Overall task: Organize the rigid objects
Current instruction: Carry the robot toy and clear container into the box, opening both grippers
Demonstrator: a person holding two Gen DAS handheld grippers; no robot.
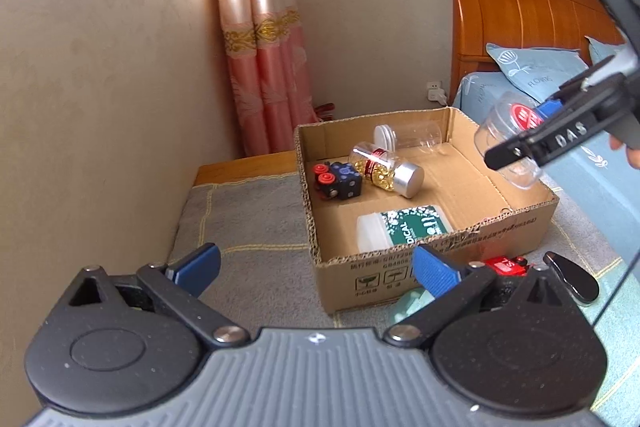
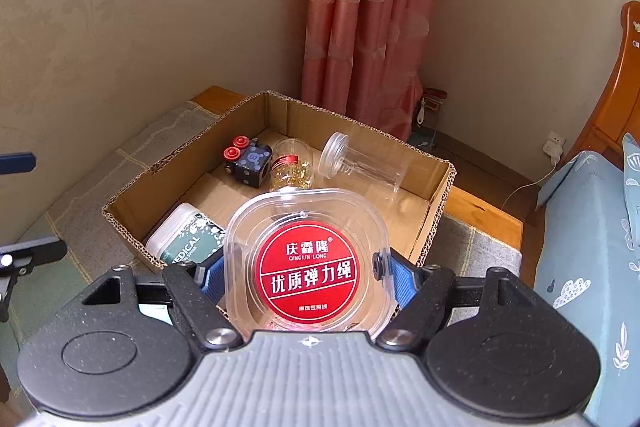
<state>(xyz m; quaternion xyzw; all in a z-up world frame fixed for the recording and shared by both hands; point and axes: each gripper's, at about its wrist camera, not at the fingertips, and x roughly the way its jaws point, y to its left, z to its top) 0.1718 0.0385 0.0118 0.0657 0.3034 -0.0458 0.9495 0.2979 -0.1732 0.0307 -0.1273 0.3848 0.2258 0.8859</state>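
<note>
Four things already lie in the cardboard box point(image 1: 436, 267): a dice-like black toy point(image 1: 338, 181), a jar of gold beads point(image 1: 384, 167), an empty clear jar point(image 1: 412, 135) and a white bottle point(image 1: 400, 227); the right claw point(image 2: 308, 275) grips a clear red-labelled case point(image 2: 306, 263) above the box's near edge, so that drop remains; the left claw point(image 1: 316, 267) gapes empty, and a red item point(image 1: 506, 265) beside the box seems left. The box sits on a grey blanket point(image 1: 248, 219) over a wooden platform by the bed point(image 1: 580, 155), pink curtain point(image 1: 268, 67) behind.

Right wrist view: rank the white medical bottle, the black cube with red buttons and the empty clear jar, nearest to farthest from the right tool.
1. White medical bottle, near-left corner of the cardboard box, just ahead of the right tool.
2. Black cube, far left.
3. Clear jar, lying by the far wall; close to the cube's distance, so this order is uncertain.
</note>
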